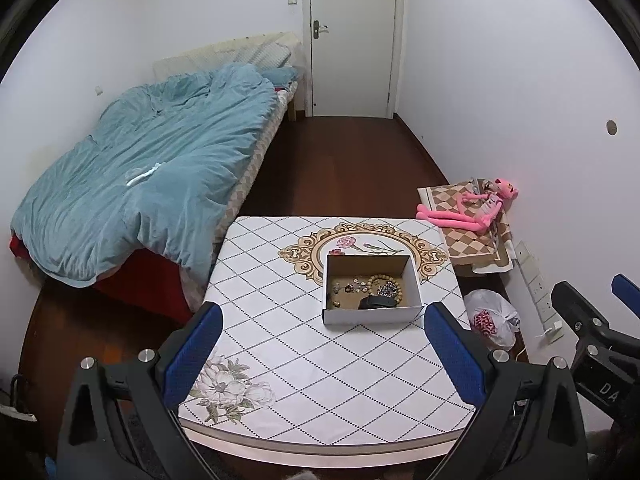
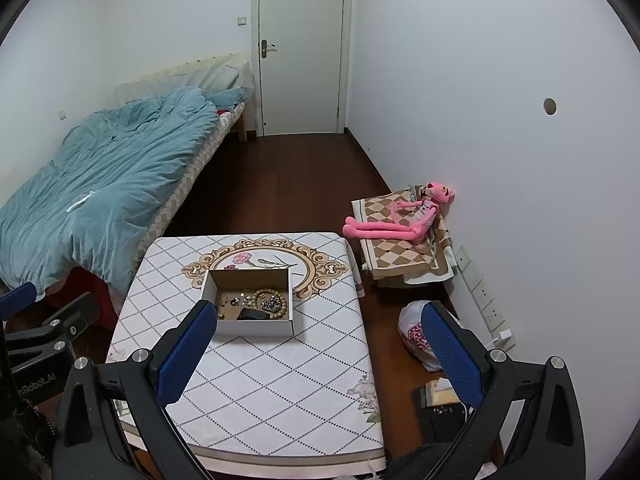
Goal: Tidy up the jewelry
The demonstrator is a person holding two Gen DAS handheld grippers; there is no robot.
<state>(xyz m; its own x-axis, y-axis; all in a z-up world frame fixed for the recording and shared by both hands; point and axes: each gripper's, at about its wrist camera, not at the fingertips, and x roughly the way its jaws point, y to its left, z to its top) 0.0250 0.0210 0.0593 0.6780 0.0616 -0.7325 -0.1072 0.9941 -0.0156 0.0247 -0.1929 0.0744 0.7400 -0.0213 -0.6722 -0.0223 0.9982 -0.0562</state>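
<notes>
A white cardboard box (image 1: 372, 314) stands on the patterned table (image 1: 300, 360). It holds a wooden bead bracelet (image 1: 378, 280), several small jewelry pieces (image 1: 352, 286) and a black item (image 1: 376, 302). The box also shows in the right wrist view (image 2: 256, 326) with the bracelet (image 2: 276, 300). My left gripper (image 1: 326, 350) is open and empty, held above the table's near half, short of the box. My right gripper (image 2: 320, 354) is open and empty, over the table's right side. The right gripper's body shows at the right edge of the left wrist view (image 1: 592, 320).
A bed with a blue duvet (image 1: 140, 168) lies left of the table. A pink plush toy (image 1: 468, 210) lies on a checkered cushion by the right wall. A white plastic bag (image 1: 492, 318) and a power strip (image 1: 536, 284) sit on the floor at the right. A door (image 1: 352, 36) is at the back.
</notes>
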